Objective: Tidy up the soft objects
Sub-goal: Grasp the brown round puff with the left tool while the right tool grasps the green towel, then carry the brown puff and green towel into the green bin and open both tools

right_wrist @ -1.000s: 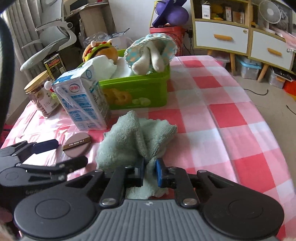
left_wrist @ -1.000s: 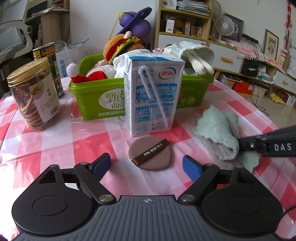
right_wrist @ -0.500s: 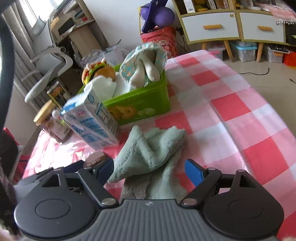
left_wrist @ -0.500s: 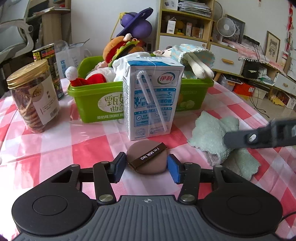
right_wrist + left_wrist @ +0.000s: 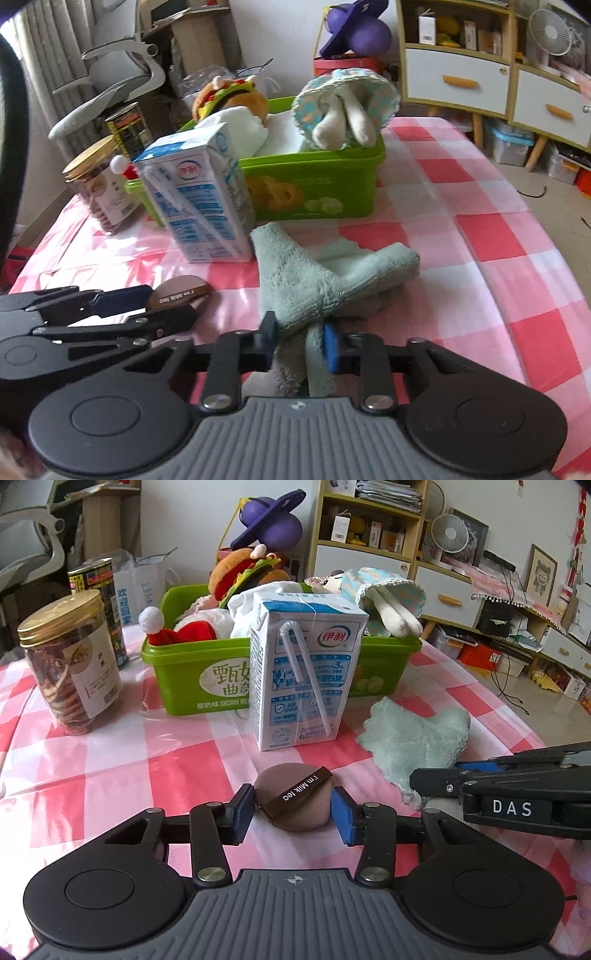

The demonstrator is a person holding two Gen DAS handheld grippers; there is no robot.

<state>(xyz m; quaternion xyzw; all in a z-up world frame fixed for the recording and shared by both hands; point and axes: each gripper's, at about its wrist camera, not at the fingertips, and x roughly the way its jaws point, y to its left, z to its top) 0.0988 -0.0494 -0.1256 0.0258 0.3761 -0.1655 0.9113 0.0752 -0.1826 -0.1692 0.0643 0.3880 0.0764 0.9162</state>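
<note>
- Since half a second ago, my left hand-held gripper has closed its blue pads onto the round brown powder puff, and my right hand-held gripper has narrowed onto the pale green fleece cloth.
- Both soft things lie on the pink-checked bench, before the white milk carton and the green plastic bin.

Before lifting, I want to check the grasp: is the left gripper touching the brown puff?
Touching. In the left wrist view, both blue pads of the left gripper press against the sides of the puff, with no gap visible on either side.
</note>
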